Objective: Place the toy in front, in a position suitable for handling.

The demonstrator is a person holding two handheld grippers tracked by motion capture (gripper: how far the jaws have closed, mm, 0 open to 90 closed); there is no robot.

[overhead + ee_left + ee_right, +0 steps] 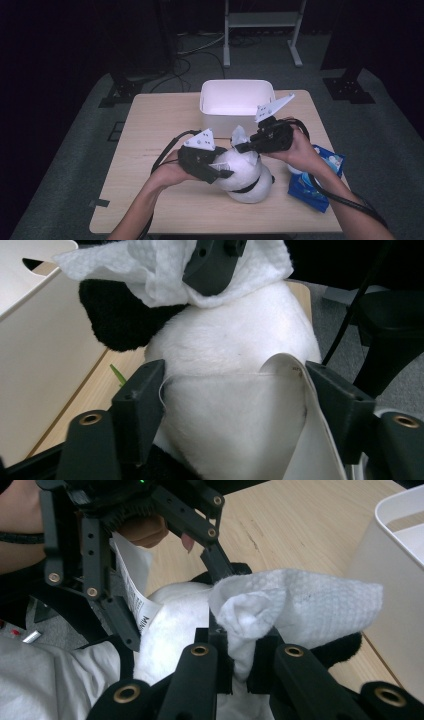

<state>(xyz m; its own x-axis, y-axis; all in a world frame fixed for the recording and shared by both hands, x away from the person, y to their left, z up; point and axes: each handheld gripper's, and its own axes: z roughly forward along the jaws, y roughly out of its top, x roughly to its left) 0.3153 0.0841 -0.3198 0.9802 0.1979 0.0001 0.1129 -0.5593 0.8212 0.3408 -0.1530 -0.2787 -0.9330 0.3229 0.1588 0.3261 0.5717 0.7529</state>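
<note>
We see the left gripper [220, 172] with its jaws spread wide around the white belly of the plush panda [243, 172], one jaw on each side of the body, and the toy's white label [305, 405] lying against the inner face of one jaw; whether the pads actually press into the fur we cannot tell. The right gripper [241, 147] has its jaws closed tight on a white paper towel [295, 605], which bunches out beyond the tips and drapes over the top of the panda. The panda lies near the front edge of the tabletop [150, 150], slightly right of the middle, just in front of the white bin [237, 102] that stands at the back edge. In the high view both grippers and the towel cover most of the toy, so we make out only its white body and some black patches, and we cannot read its pose. The label's print is cut off by a jaw in the right gripper view. A blue packet [317, 185] lies near the right front corner, partly hidden behind the right forearm.
</note>
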